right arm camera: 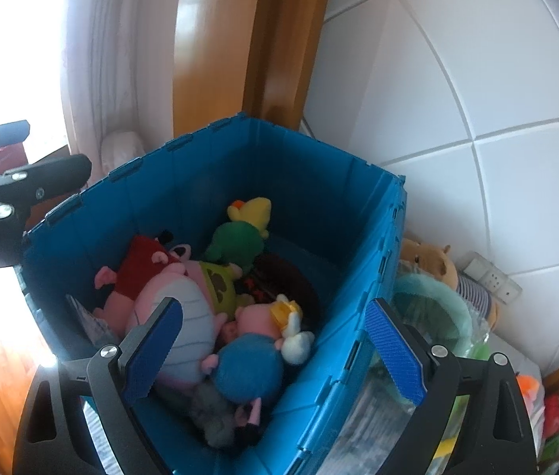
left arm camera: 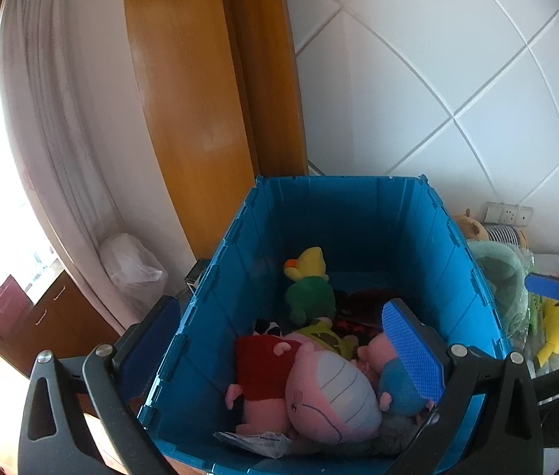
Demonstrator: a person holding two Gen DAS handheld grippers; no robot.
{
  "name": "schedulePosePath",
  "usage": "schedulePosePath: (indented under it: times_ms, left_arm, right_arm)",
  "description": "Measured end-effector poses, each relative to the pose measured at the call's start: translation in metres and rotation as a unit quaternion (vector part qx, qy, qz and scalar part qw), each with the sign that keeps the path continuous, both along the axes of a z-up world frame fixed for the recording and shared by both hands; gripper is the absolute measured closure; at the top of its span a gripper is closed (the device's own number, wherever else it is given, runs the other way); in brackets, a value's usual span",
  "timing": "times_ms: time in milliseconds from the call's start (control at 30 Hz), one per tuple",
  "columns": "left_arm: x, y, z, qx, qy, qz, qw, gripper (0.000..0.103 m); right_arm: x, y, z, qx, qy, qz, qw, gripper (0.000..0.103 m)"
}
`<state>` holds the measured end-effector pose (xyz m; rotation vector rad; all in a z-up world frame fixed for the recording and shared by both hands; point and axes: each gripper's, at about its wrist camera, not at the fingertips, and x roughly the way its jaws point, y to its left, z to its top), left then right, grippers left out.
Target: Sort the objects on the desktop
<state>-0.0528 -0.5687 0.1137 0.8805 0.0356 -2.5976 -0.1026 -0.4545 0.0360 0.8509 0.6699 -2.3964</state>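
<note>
Blue crate (left arm camera: 394,213), pink whale (left arm camera: 331,396).

- grey plush (right arm camera: 212,415) at blue crate (right arm camera: 358,277) bottom: blurred, shape unclear
- bagged items (right arm camera: 548,411) far right: cut by frame edge
- dark toy (left arm camera: 362,308) mostly buried under plush pile
</note>
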Motion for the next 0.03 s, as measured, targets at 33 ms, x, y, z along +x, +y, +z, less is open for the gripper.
schedulePosePath:
  times_ms: [33]
  left_arm:
    - [-0.0004, -0.0001, -0.0007, -0.001, -0.002, 0.000, 1.0000, 0.000]
  right_arm:
    - [0.0001, 0.0002, -0.0004, 0.000, -0.001, 0.000, 1.000, 0.009]
